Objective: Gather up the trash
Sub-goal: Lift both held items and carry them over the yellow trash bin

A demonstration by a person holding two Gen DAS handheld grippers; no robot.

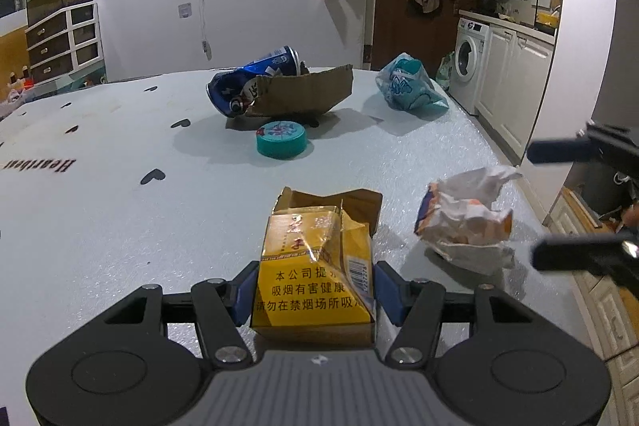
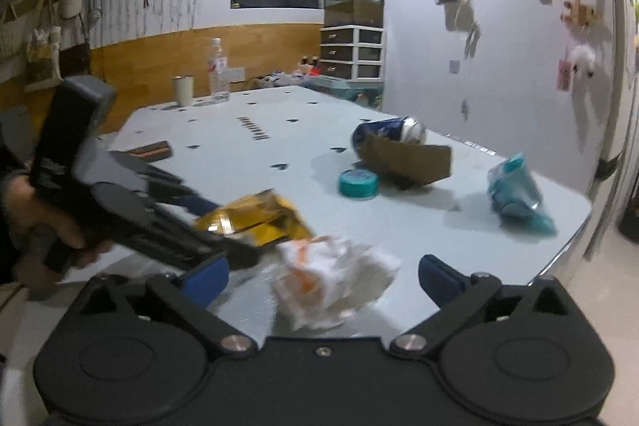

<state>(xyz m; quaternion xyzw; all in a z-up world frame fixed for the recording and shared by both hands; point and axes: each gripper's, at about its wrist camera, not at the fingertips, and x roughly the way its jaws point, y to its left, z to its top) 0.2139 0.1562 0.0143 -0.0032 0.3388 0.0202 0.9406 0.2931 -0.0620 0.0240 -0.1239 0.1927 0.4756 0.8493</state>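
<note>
My left gripper [image 1: 315,292] is shut on a torn yellow cigarette pack [image 1: 315,262], its blue pads pressing both sides just over the white table [image 1: 100,226]. In the right wrist view a hand holds that gripper [image 2: 235,228] at the left, with the pack [image 2: 255,216] in it. My right gripper [image 2: 323,280] stands wide open around a crumpled white and orange paper [image 2: 331,278] near the table's edge; the pads do not touch it. Seen from the left wrist, the paper [image 1: 467,222] lies right of the pack, and the right gripper [image 1: 559,202] comes in from the right.
Farther back on the table lie a crushed blue can [image 1: 255,78], a cardboard piece [image 1: 307,90], a teal lid [image 1: 281,138] and a blue plastic bag [image 1: 407,84]. A bottle [image 2: 217,70] and a cup [image 2: 183,90] stand at the far end. The table edge [image 2: 567,250] runs along the right.
</note>
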